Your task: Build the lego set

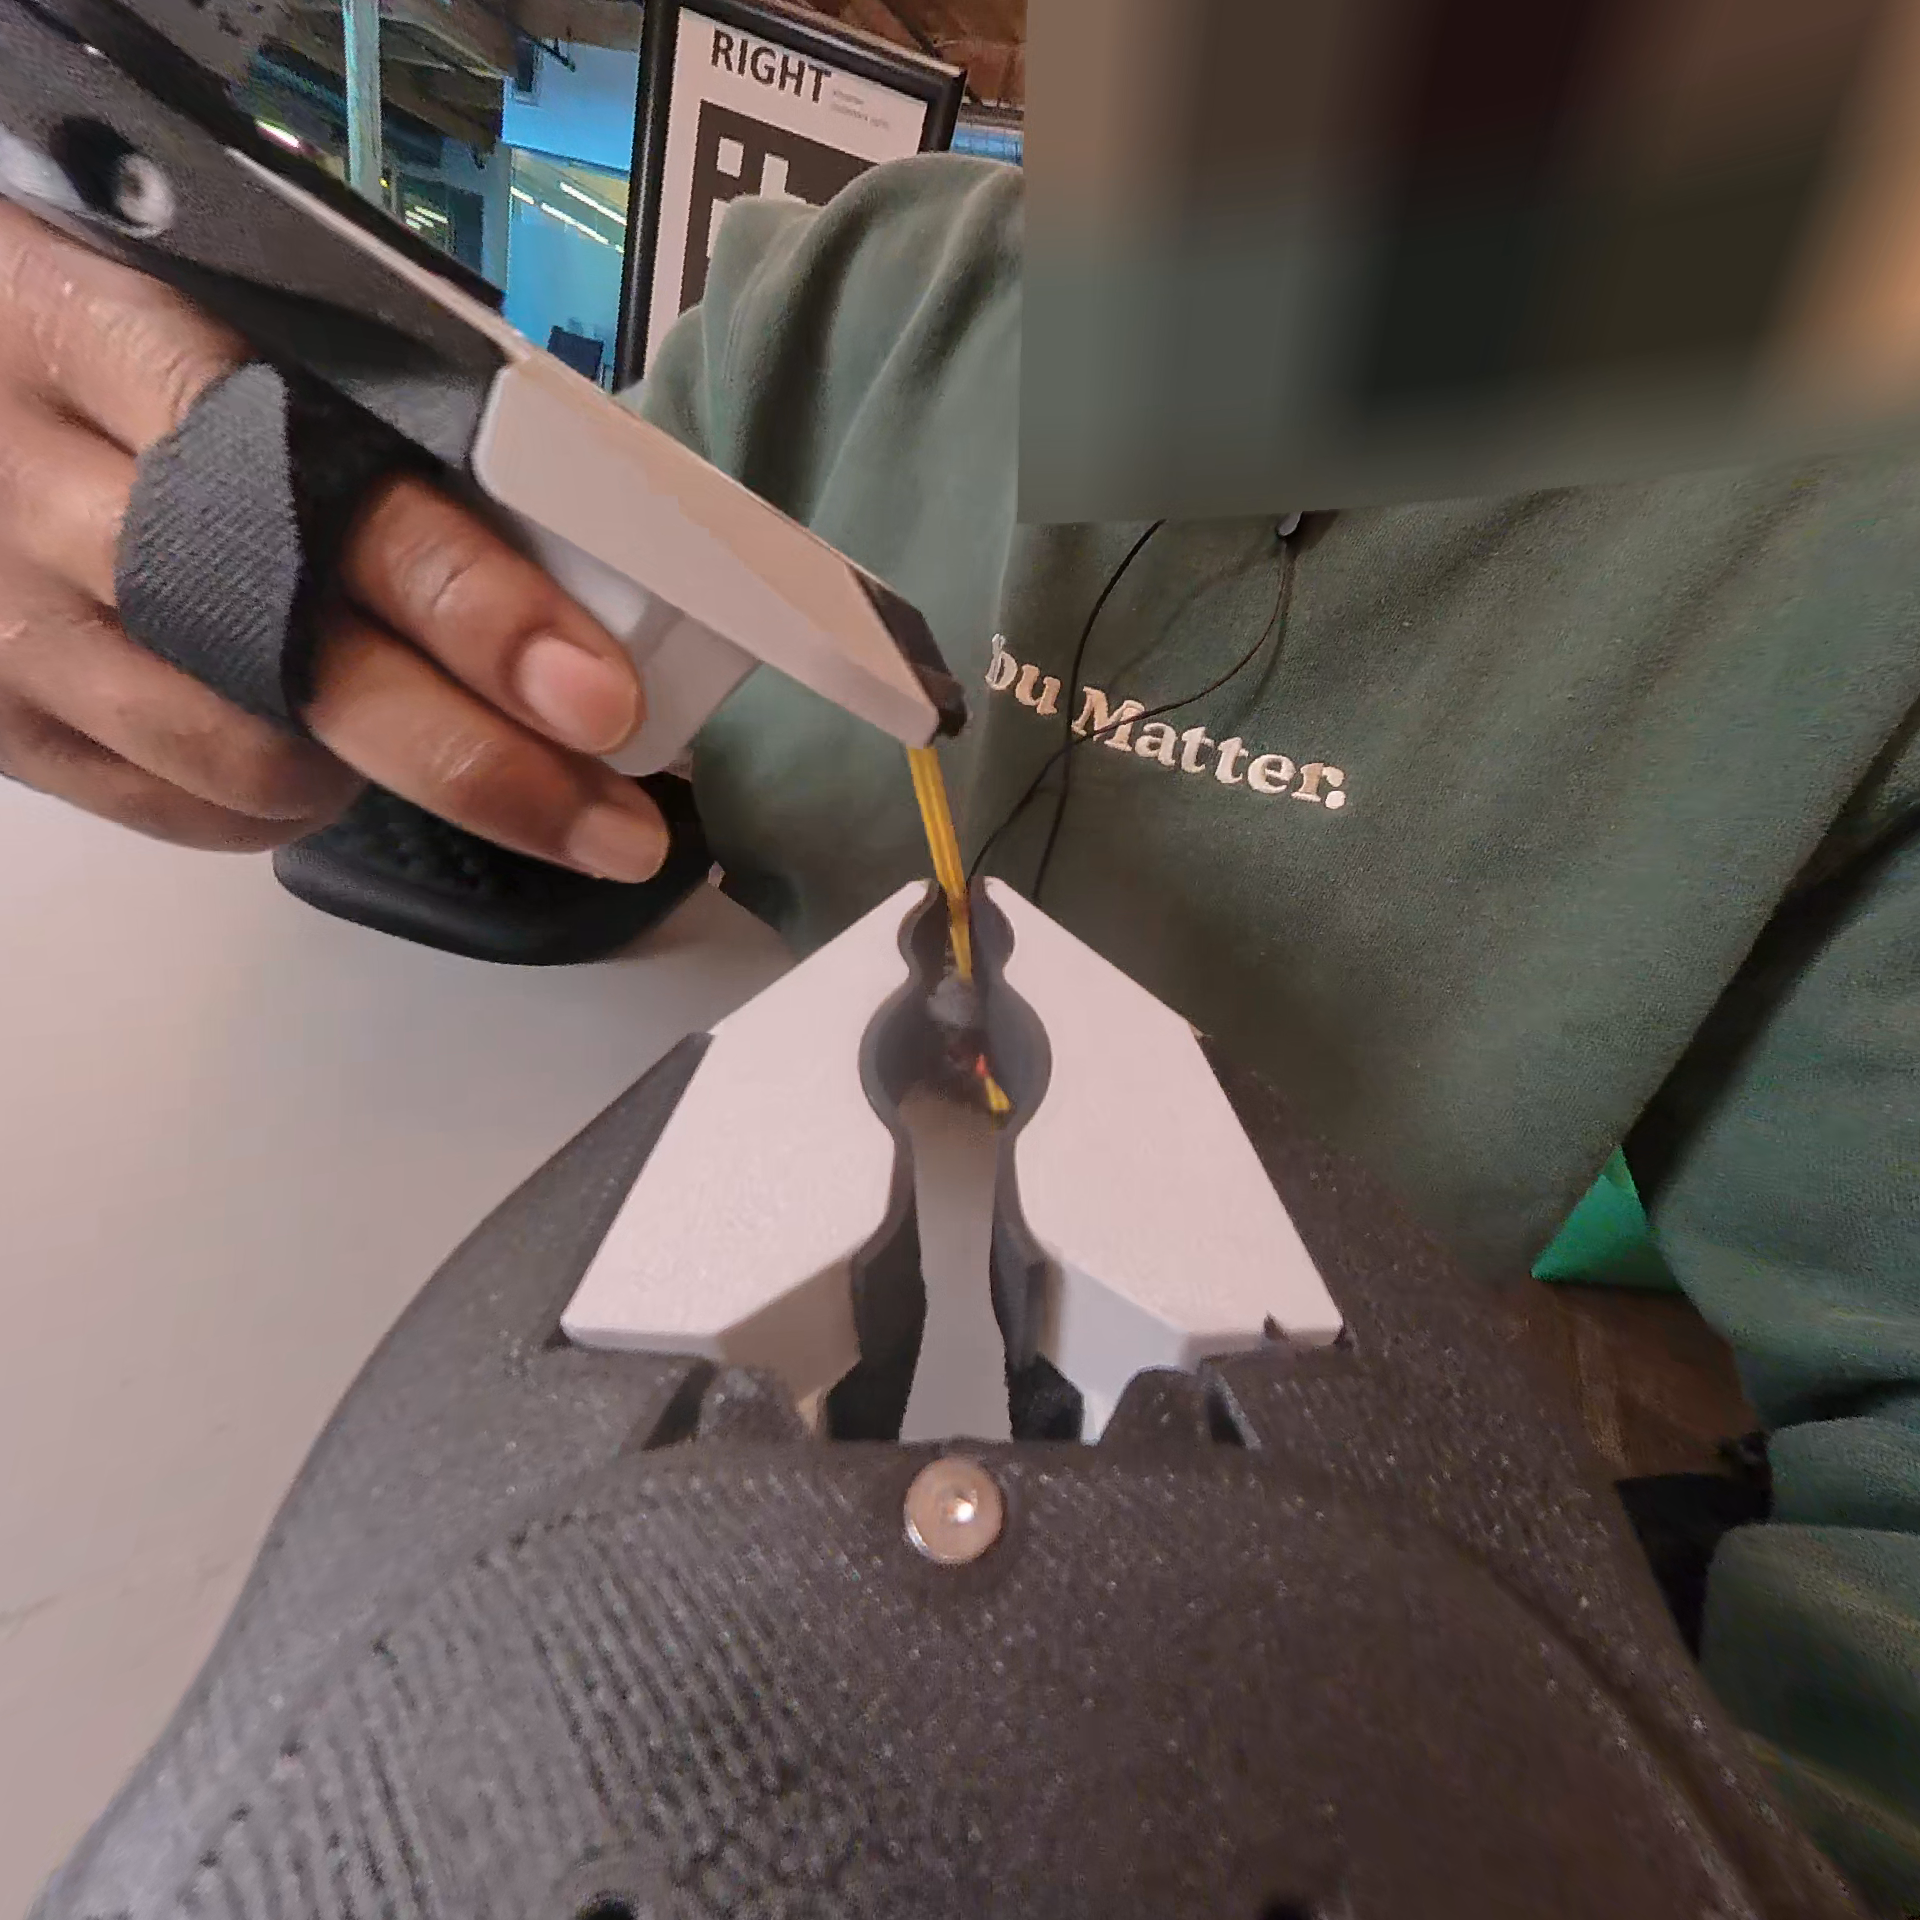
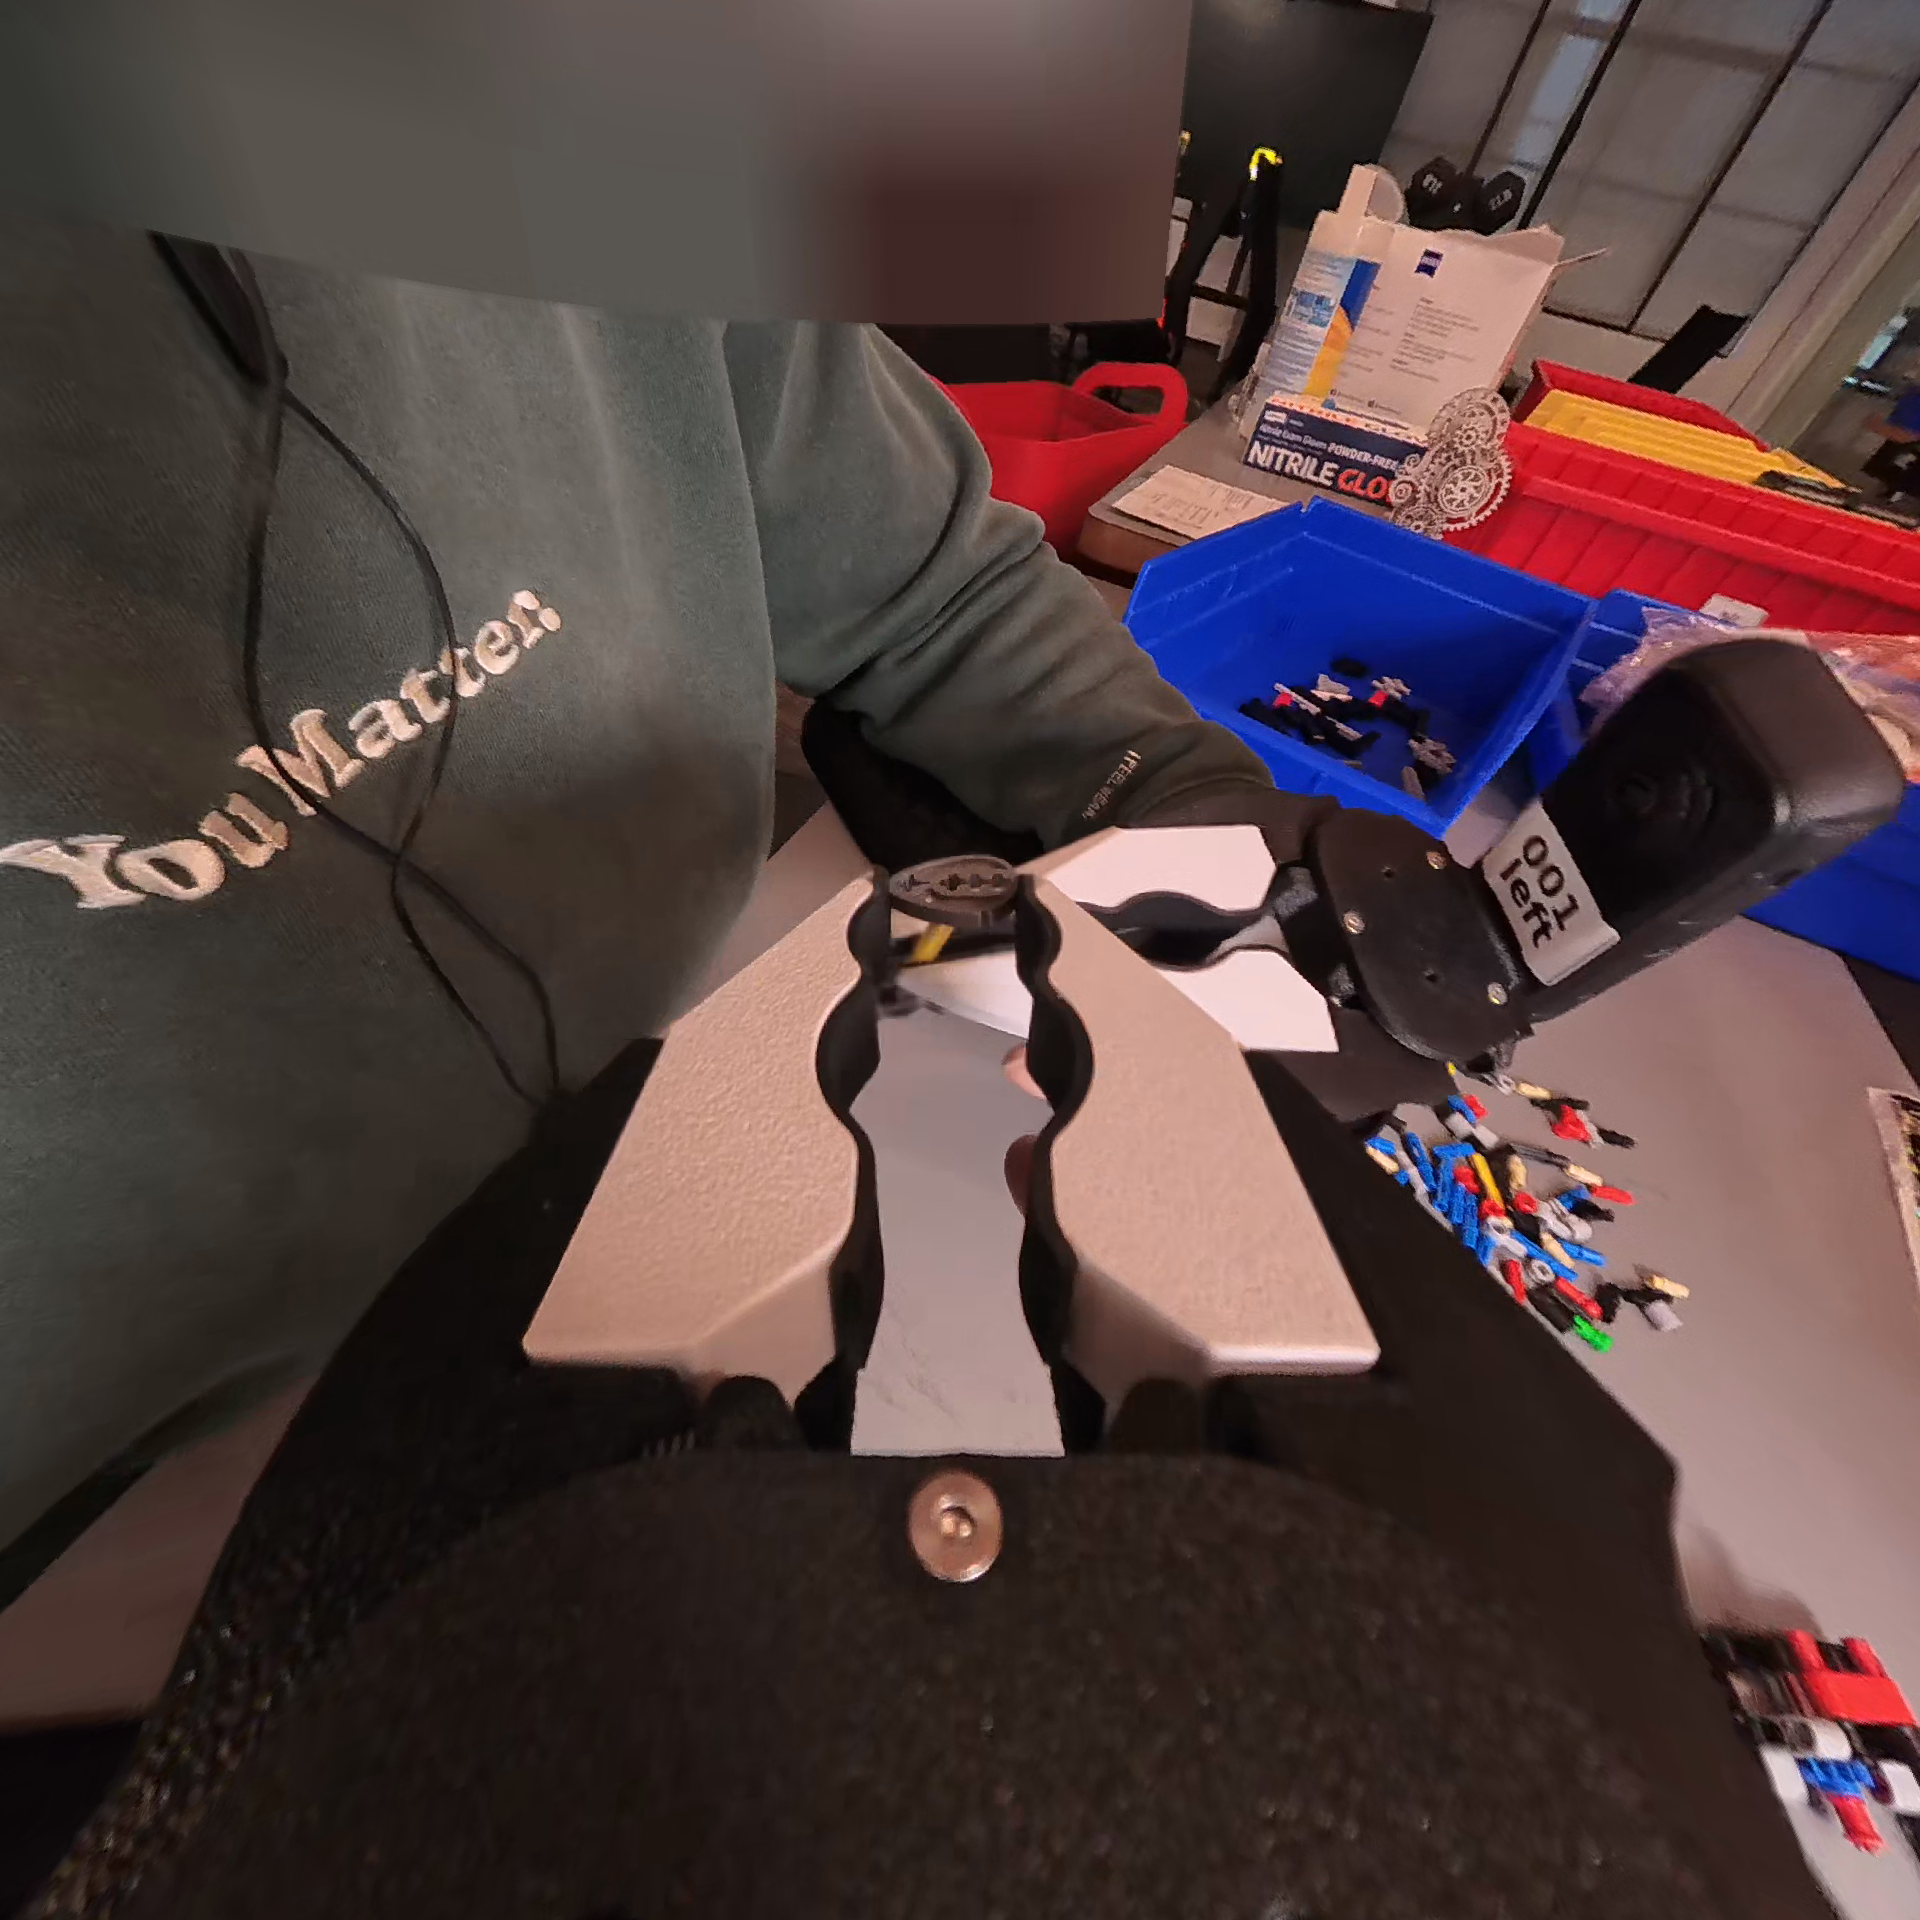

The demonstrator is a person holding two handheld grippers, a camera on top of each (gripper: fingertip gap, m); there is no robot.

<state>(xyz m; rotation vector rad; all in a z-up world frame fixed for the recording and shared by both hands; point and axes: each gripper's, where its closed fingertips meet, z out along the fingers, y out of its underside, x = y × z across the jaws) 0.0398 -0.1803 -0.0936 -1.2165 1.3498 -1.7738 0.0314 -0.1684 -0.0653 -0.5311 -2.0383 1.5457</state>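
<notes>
The left gripper (image 1: 961, 914) was pressed together on a thin yellow rod (image 1: 935, 821), which ran through its tips and stuck out past them toward twelve o'clock in the left wrist view. A small dark grey piece (image 1: 954, 1006) sat on the rod in the round hollow between the gripper's fingers.

The right gripper (image 2: 951, 894) pinched a dark grey gear-like disc (image 2: 951, 886) at its very tips, the gap behind the tips left wide. In the left wrist view that gripper came in from ten o'clock, held by a hand (image 1: 260, 582), and its tip met the rod's far end. Both grippers were held in the air close to the person's green sweatshirt (image 2: 468, 623).

On the grey bench (image 2: 1714, 1091), at three o'clock in the right wrist view, lay a loose heap of small coloured pieces (image 2: 1507, 1216). A partly built red, black and blue model (image 2: 1829, 1714) lay at the four o'clock edge. A blue bin (image 2: 1351, 623) with a few dark pieces stood at two o'clock, with red trays (image 2: 1714, 520) and a glove box (image 2: 1330, 457) beyond it.
</notes>
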